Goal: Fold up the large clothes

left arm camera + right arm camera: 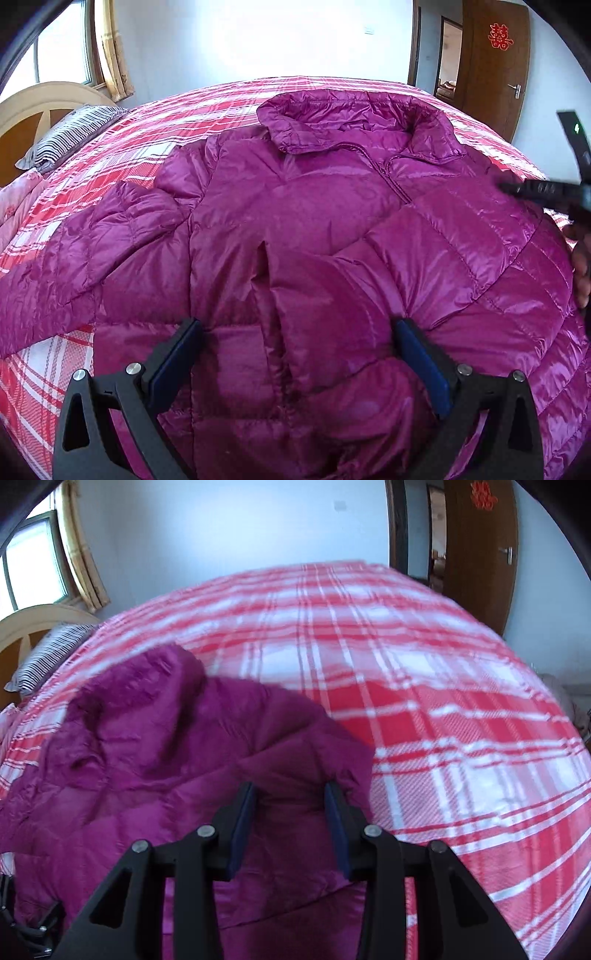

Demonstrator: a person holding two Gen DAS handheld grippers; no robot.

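On plaid bed (424,709), magenta jacket (295,206) spread flat (zipped), left gripper (295,325) wide, right gripper (290,788) part-open.

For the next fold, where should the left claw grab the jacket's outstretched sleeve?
Probably at the cuff end of the sleeve, coming in from the jacket's outer side: it lies flat and spread out over the bed, so that end lifts and swings across the body easily.

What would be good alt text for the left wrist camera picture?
A shiny purple puffer jacket lies front-up on a red plaid bed, one sleeve folded across its chest. The open left gripper hovers over that sleeve, and a striped pillow sits by the headboard.
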